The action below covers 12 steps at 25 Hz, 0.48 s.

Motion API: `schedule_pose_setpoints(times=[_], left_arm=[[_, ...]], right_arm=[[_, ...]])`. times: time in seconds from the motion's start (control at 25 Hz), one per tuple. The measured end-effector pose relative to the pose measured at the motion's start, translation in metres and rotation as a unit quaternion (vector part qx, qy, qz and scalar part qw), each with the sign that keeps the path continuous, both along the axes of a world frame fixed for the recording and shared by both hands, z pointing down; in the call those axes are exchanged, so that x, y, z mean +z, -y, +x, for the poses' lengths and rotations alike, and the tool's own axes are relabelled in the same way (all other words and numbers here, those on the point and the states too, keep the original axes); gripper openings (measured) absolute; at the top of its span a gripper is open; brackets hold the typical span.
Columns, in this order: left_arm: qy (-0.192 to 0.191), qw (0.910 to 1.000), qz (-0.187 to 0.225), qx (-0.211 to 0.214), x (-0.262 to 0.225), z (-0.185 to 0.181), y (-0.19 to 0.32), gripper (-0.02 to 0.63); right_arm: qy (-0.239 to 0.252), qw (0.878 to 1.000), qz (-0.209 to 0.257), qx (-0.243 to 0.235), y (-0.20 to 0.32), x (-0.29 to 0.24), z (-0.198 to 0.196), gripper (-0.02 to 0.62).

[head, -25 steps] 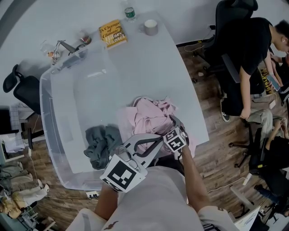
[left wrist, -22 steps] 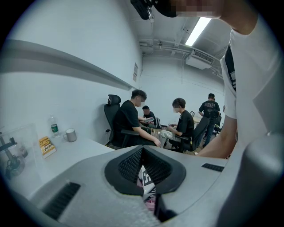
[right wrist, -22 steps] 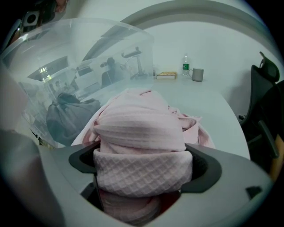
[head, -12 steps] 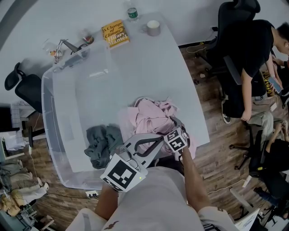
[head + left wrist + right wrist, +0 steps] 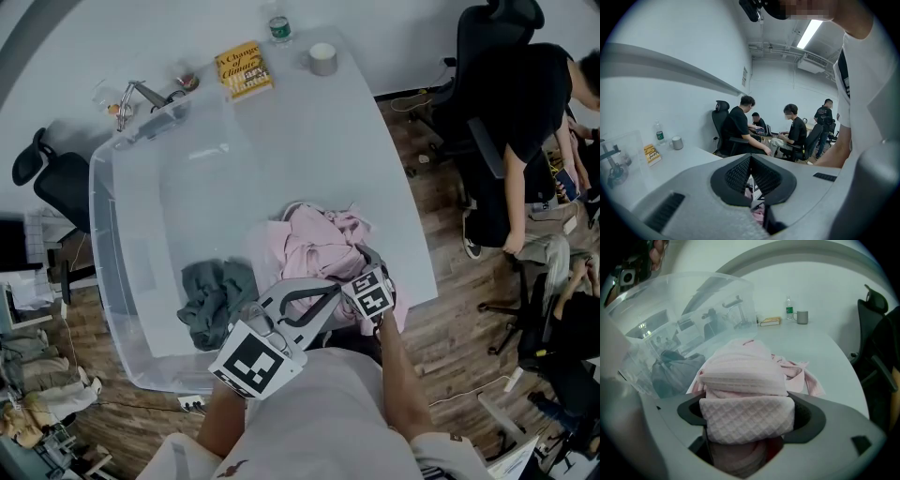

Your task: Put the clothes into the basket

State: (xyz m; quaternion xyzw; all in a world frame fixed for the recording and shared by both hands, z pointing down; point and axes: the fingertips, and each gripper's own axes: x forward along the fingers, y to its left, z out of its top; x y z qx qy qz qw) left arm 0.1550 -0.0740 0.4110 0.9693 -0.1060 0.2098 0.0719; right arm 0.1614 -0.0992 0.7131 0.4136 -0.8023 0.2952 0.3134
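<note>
A heap of pink clothes (image 5: 314,246) lies on the white table (image 5: 375,169), just right of the clear plastic basket (image 5: 117,234). A grey garment (image 5: 216,291) sits inside the basket near its front corner. My right gripper (image 5: 361,267) is at the near edge of the pink heap. Its jaws are closing, and a thick fold of the pink clothes (image 5: 743,376) fills the gap between both pads (image 5: 746,416). My left gripper (image 5: 323,295) hangs close beside it, over the table's near edge. Its jaws (image 5: 751,180) are shut with nothing between them.
A yellow book (image 5: 241,67), a bottle (image 5: 279,26) and a grey mug (image 5: 322,58) stand at the table's far end. A person (image 5: 525,112) sits on an office chair to the right. Another chair (image 5: 52,183) stands left of the basket.
Both grippers stay in nearly the same place at the pink heap. The head view has shifted a little, so the table's far end sits slightly higher.
</note>
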Motion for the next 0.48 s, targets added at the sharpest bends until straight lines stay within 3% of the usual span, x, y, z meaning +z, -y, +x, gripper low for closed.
schedule_pose_setpoints(times=[0.48], left_arm=[[-0.006,1.0000,0.001,0.001,-0.002,-0.002,0.001,0.006]], right_arm=[[0.098,0.994,-0.020,0.043,0.002,-0.012,-0.004,0.445]])
